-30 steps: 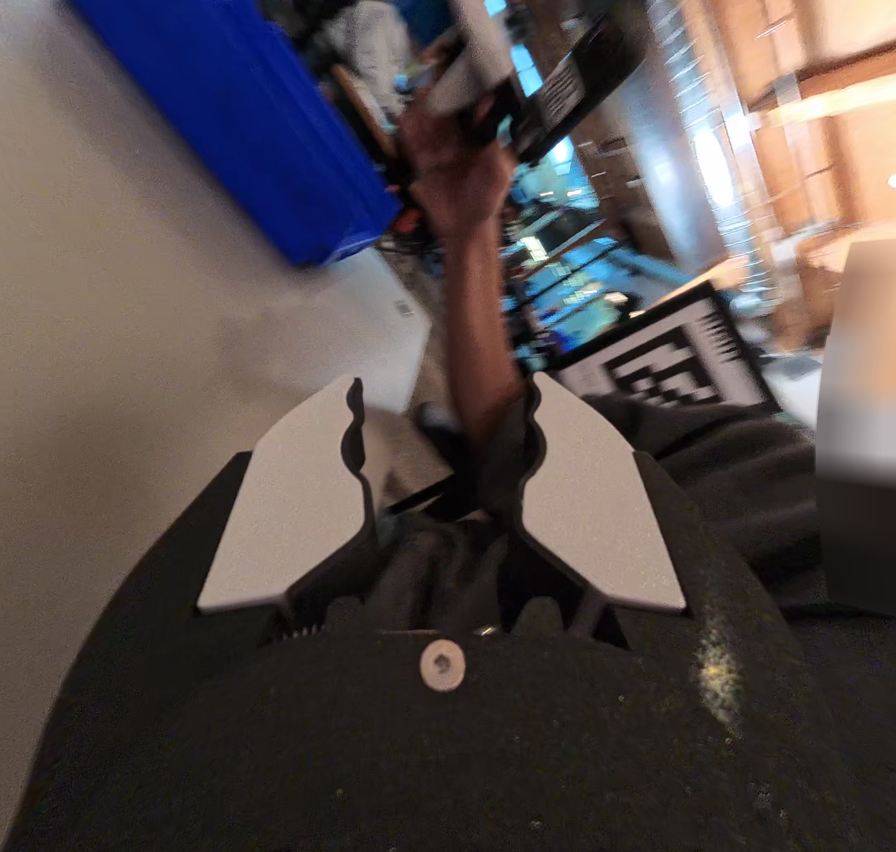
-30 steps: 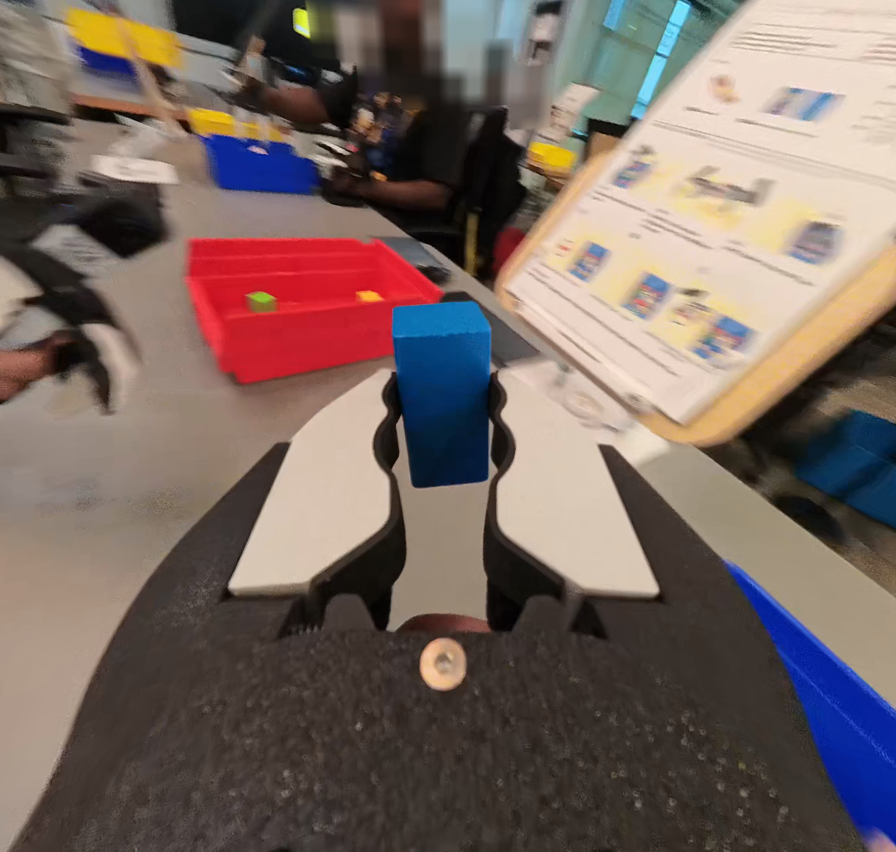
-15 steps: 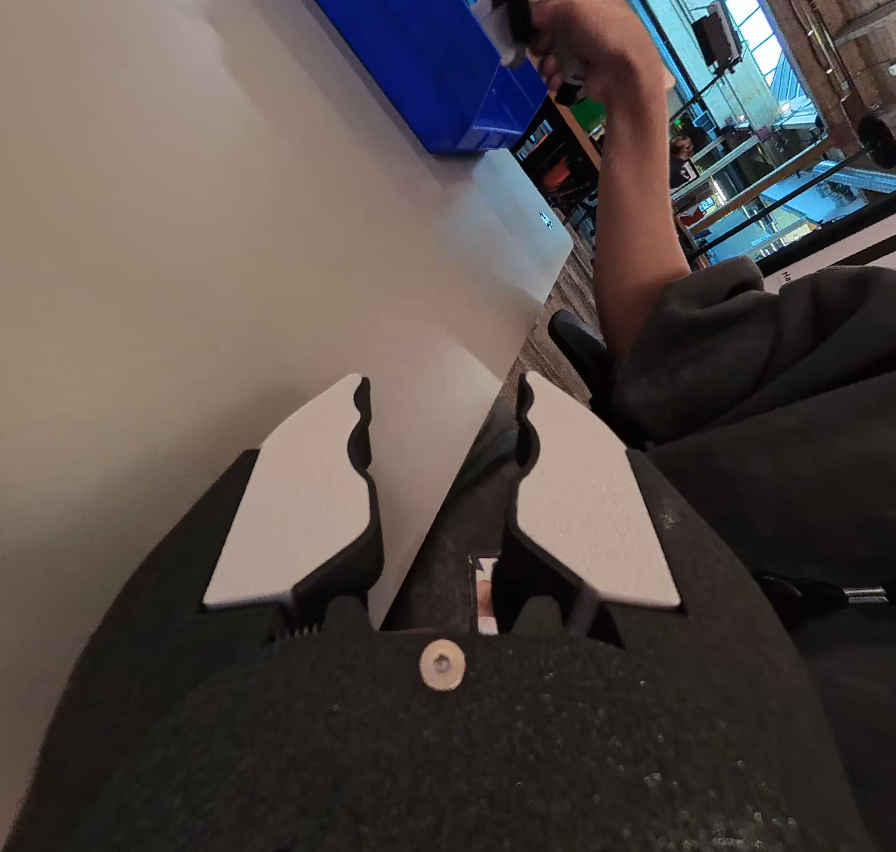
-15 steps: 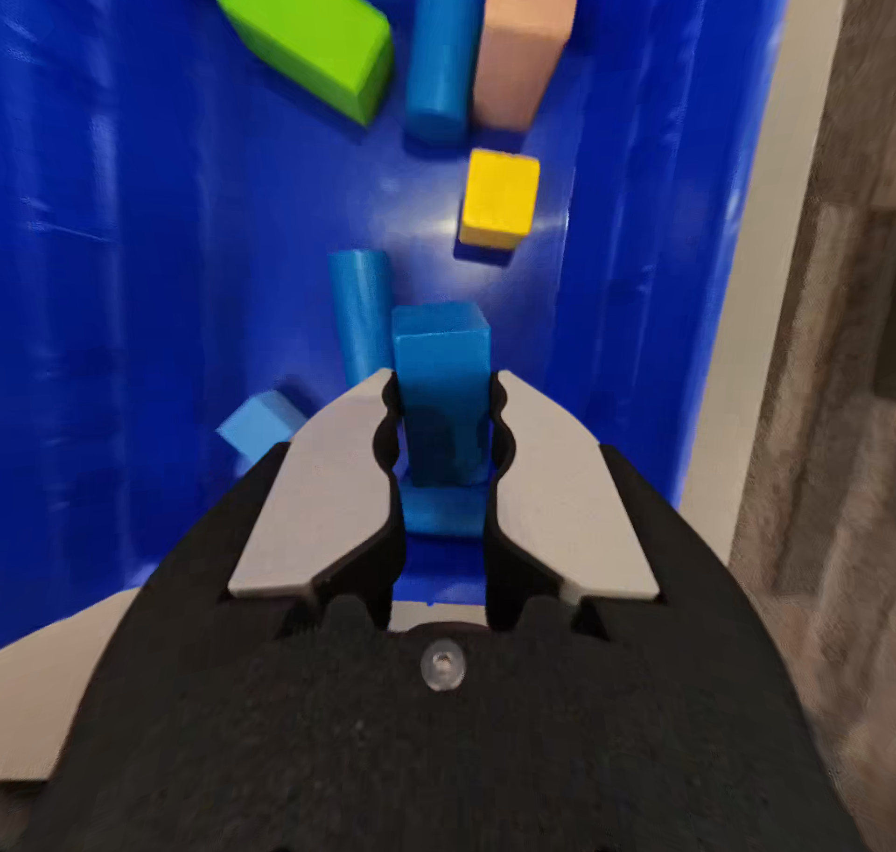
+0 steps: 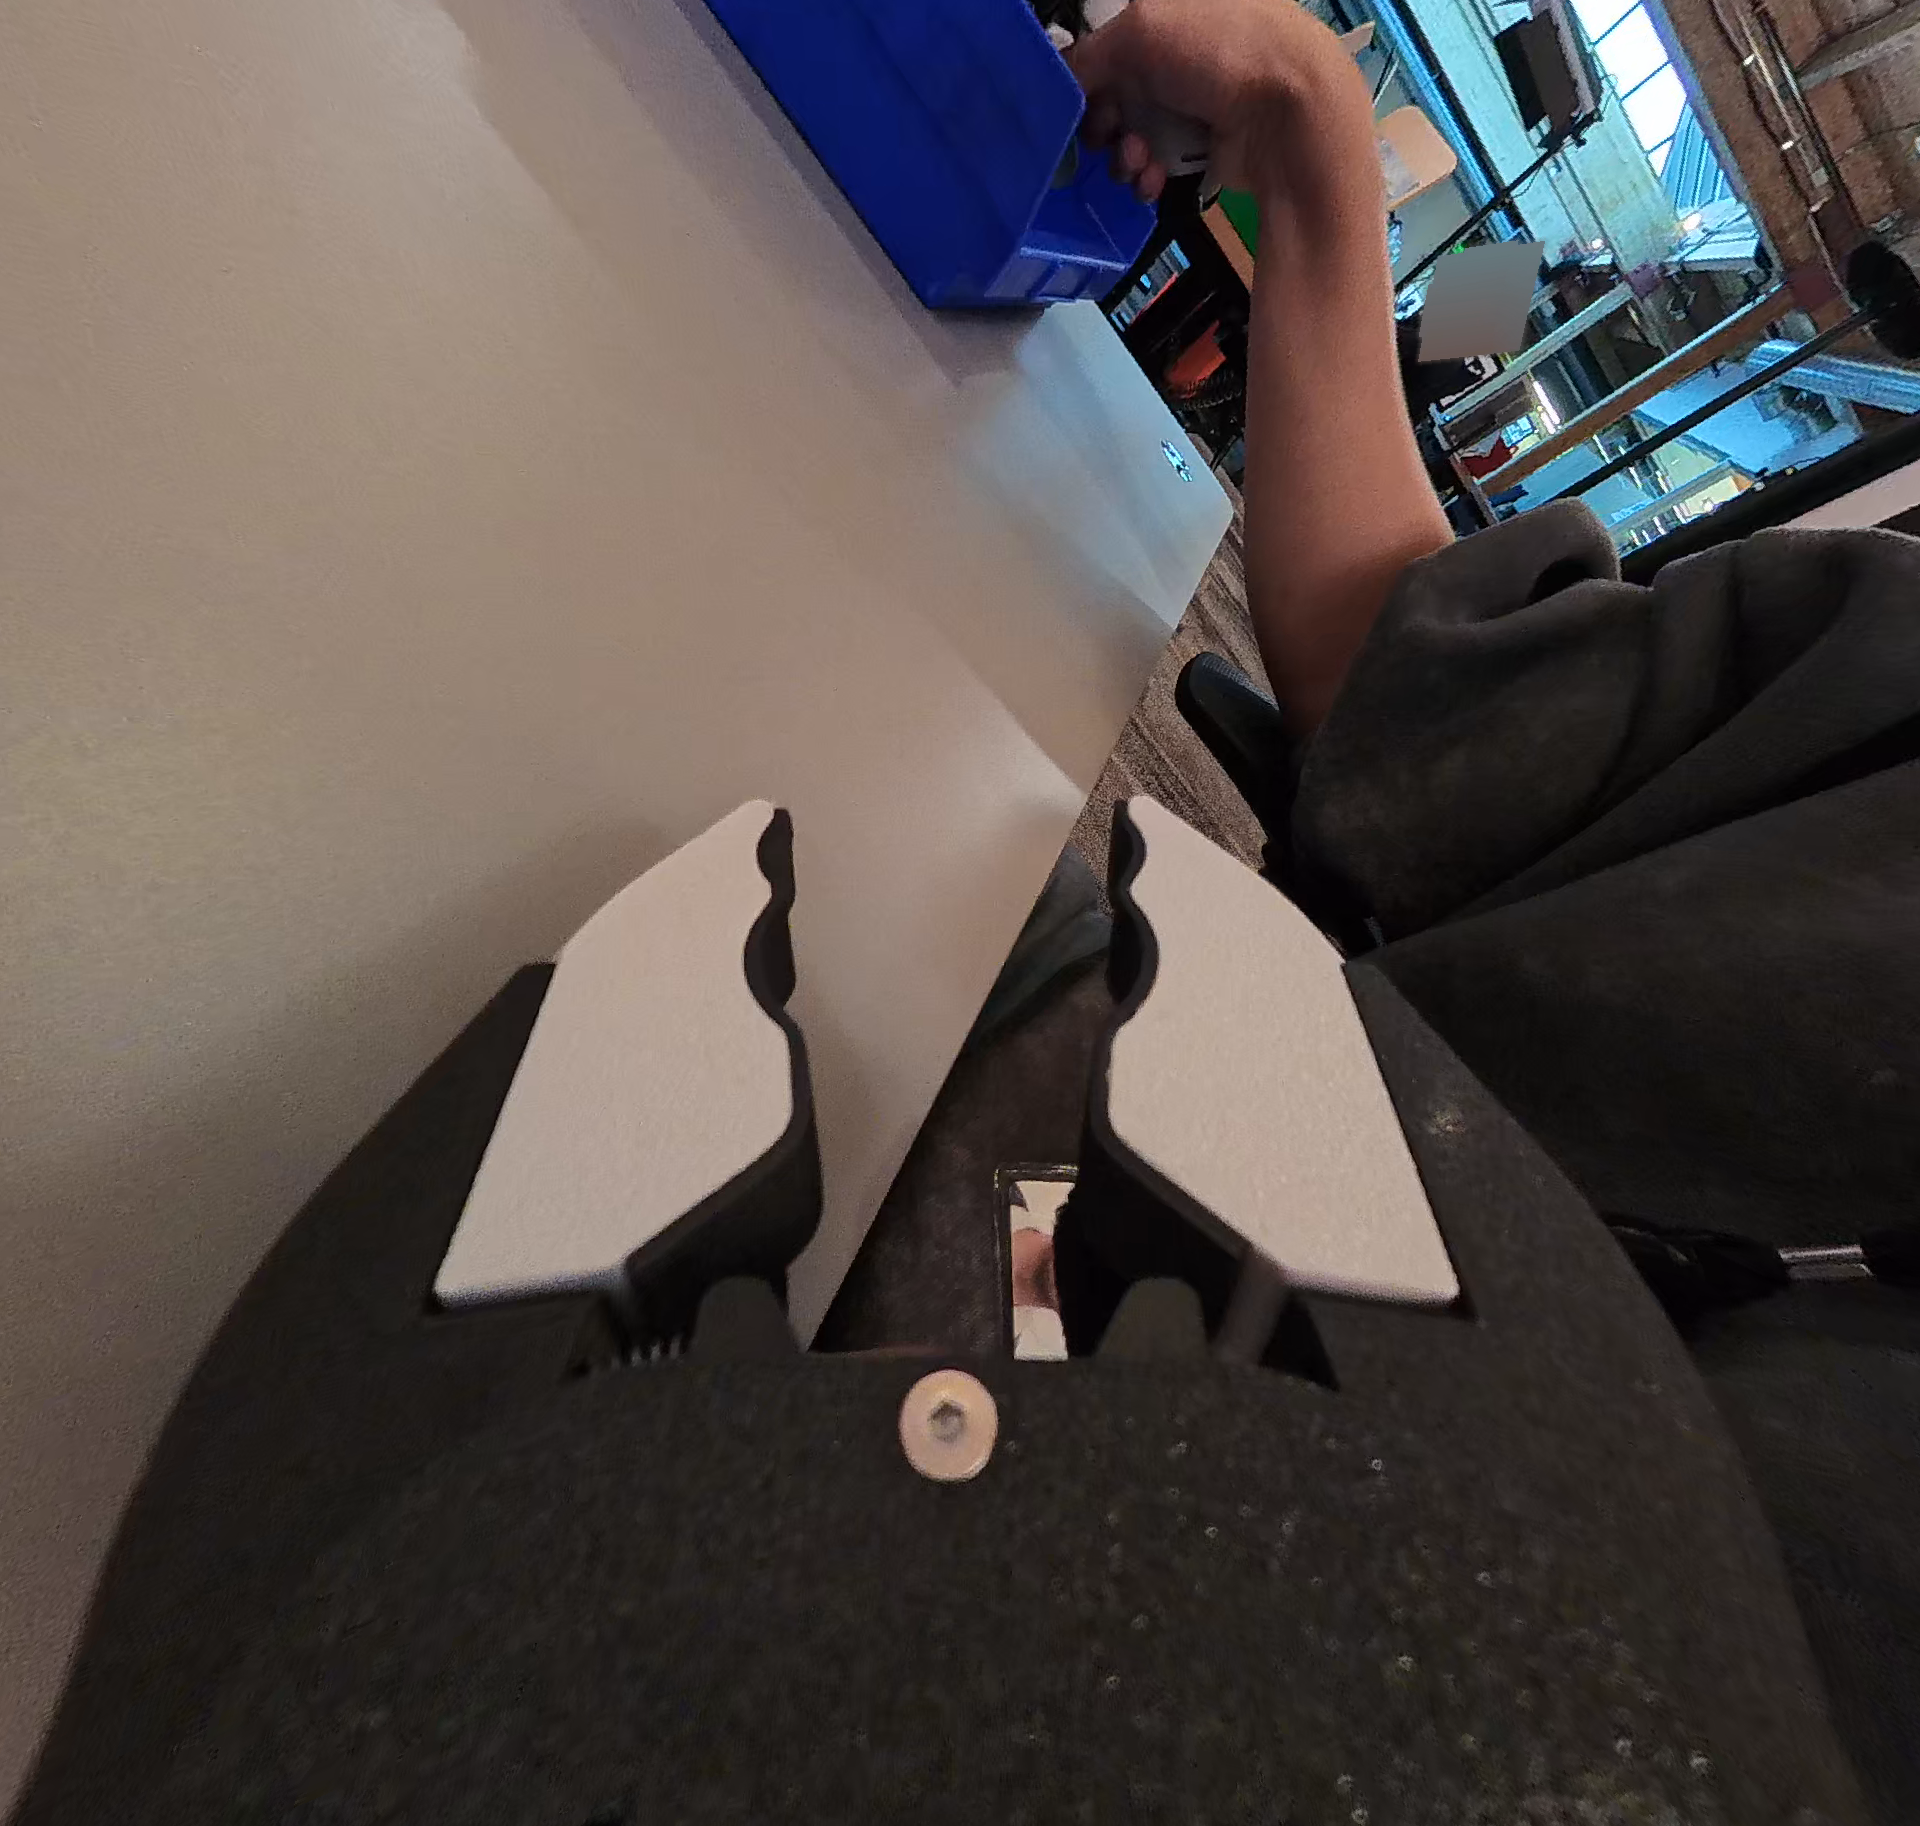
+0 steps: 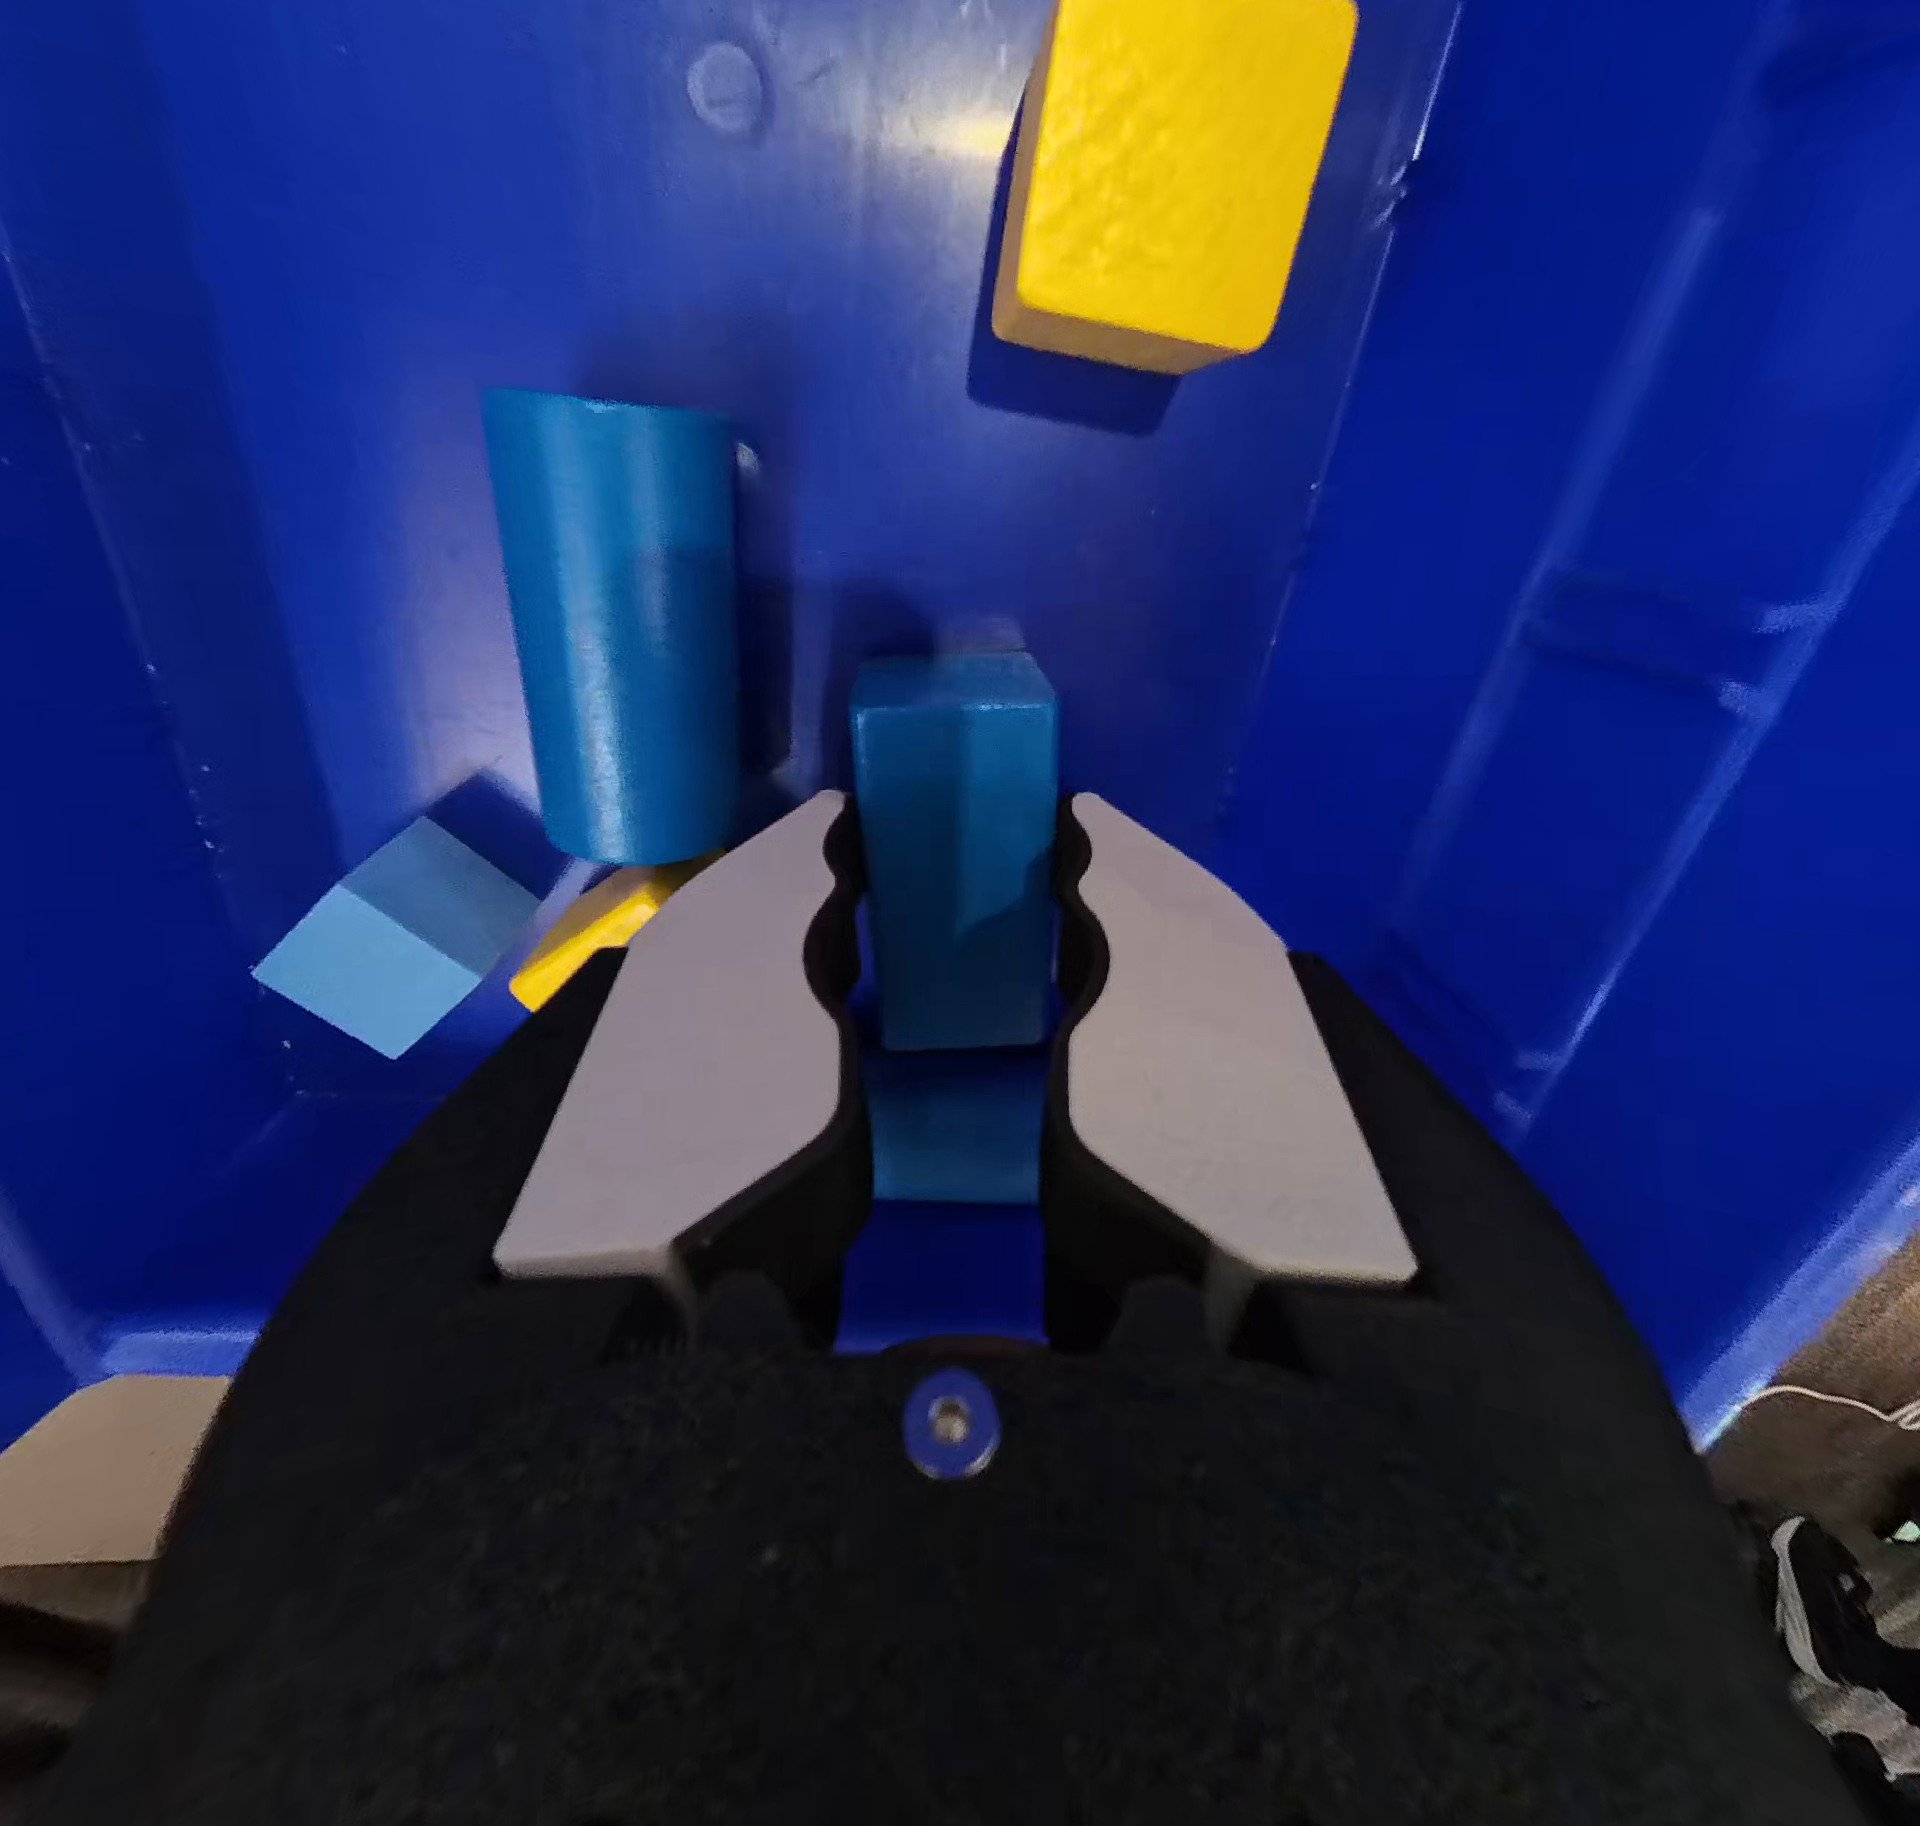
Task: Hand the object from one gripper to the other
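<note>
Right gripper [image 6: 956, 841] clamped on blue block [image 6: 956, 841] inside blue bin [image 6: 1558, 633]; left gripper [image 5: 945, 903] spread and empty.

Nearest, in the left wrist view: pale matte fingers [image 5: 644, 1070] with scalloped black inner edges stand wide apart with nothing between them, over the edge of a smooth off-white table [image 5: 416, 426]. Beyond, a grey sleeve [image 5: 1558, 716], a bare forearm and a hand [image 5: 1195, 83] at the rim of the bin. Right wrist view: the jaws press both sides of the block, a painted rectangular prism, long axis running straight away from the camera along the fingers, far end toward the bin's glossy floor. To the left lie a light blue cube [image 6: 400, 945], a yellow piece [image 6: 592, 929] partly hidden, and a blue cylinder [image 6: 623, 623]; farther off, a yellow block [image 6: 1164, 155]. No legible writing.
</note>
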Demonstrator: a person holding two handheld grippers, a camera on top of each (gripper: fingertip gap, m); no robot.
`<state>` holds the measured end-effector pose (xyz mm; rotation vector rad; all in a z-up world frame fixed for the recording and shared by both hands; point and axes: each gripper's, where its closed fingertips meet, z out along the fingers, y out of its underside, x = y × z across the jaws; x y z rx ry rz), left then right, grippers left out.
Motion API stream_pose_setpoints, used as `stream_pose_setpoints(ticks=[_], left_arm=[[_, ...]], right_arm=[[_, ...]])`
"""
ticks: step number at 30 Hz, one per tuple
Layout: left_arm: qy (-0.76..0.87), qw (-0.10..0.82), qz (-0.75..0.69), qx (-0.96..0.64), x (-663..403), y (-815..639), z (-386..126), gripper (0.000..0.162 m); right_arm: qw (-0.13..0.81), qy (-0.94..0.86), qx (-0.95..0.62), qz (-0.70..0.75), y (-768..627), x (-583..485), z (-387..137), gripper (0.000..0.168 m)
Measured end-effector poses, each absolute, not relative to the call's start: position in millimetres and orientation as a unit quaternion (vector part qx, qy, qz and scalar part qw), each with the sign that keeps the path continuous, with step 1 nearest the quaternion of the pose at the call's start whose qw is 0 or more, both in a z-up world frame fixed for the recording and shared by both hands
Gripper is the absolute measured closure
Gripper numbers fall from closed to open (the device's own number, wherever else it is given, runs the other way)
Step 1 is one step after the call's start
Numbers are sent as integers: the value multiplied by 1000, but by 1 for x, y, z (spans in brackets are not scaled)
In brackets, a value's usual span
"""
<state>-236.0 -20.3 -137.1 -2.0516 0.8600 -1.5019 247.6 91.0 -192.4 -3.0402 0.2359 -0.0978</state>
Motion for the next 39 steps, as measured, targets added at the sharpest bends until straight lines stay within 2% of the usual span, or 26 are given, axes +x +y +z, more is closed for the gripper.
stream_pose_setpoints(ticks=[2, 5, 6, 10, 14, 15, 18, 22, 25, 32, 35, 39], left_arm=[[310, 225, -548, -744, -236, -20, -137, 104], [302, 226, -554, -742, -238, -18, -134, 104], [300, 226, -553, -743, -239, -17, -135, 103], [298, 223, -553, -745, -240, -16, -136, 101], [292, 264, -535, -747, -246, -7, -131, 100], [287, 287, -521, -751, -250, -1, -129, 100], [282, 346, -494, -746, -267, 13, -114, 104], [288, 382, -438, -761, -297, 38, -99, 101], [275, 404, -376, -788, -326, 71, -80, 100], [266, 332, -136, -895, -391, 180, -69, 102], [259, 263, -36, -929, -420, 224, -86, 102], [251, 170, 23, -953, -445, 260, -122, 105]], right_arm=[[45, 71, -996, -36, 92, 248, -195, 133], [55, 52, -995, -70, 90, 254, -178, 111], [80, 45, -992, -84, 91, 255, -161, 113], [263, 27, -958, -115, 104, 239, -54, 116], [496, -89, -863, -11, 108, 142, 31, 117], [522, -127, -843, 19, 102, 112, 32, 116], [461, -235, -846, 130, 66, 19, -18, 114], [447, -226, -814, 293, 25, -59, -72, 116], [468, -183, -800, 328, 5, -66, -97, 118], [529, -196, -776, 282, -13, -46, -92, 117], [519, -187, -785, 282, -15, -41, -99, 117], [503, -175, -787, 311, -19, -42, -106, 118]])
